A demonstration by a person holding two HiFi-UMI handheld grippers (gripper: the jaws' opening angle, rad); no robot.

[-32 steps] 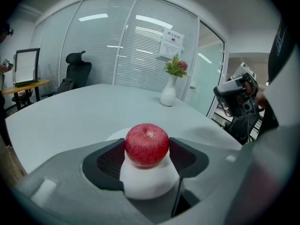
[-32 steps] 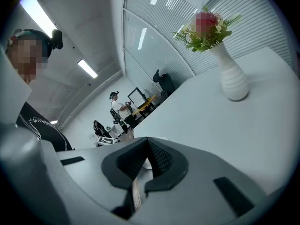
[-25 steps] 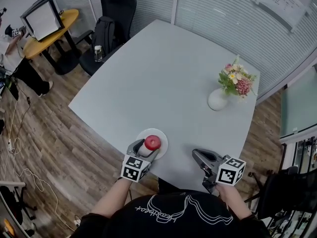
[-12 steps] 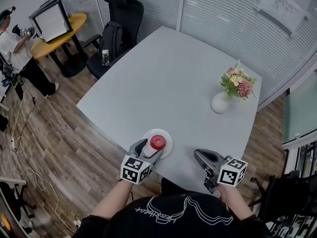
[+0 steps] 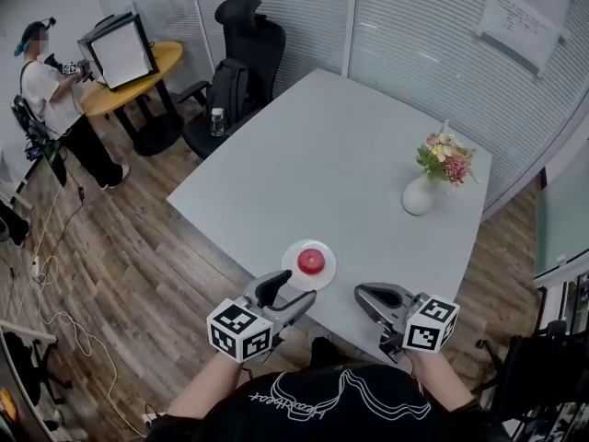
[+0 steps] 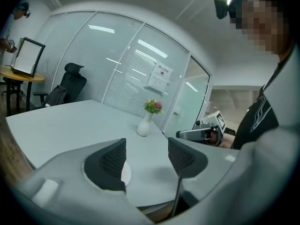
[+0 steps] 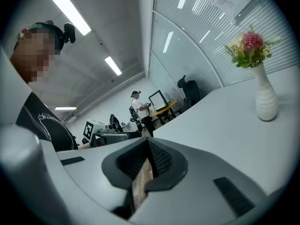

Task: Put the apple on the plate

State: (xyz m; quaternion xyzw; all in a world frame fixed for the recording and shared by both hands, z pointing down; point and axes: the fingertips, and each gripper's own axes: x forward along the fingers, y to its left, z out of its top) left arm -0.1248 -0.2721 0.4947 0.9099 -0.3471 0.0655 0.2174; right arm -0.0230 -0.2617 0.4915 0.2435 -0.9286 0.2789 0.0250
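I see the red apple (image 5: 311, 261) sitting on the small white plate (image 5: 326, 275) near my worktop's (image 5: 331, 155) front edge.

The room is bright and evenly lit from above. In the right gripper view, ceiling light strips (image 7: 70, 11) glow toward 11 o'clock, and their reflections streak the glass wall (image 7: 187, 41). The head view is sharp, and its pale table (image 5: 350, 155) carries only faint, soft shadows. Both gripper views bow strongly and darken at the rim. The right gripper (image 7: 148, 142) looks soft toward 7 o'clock.
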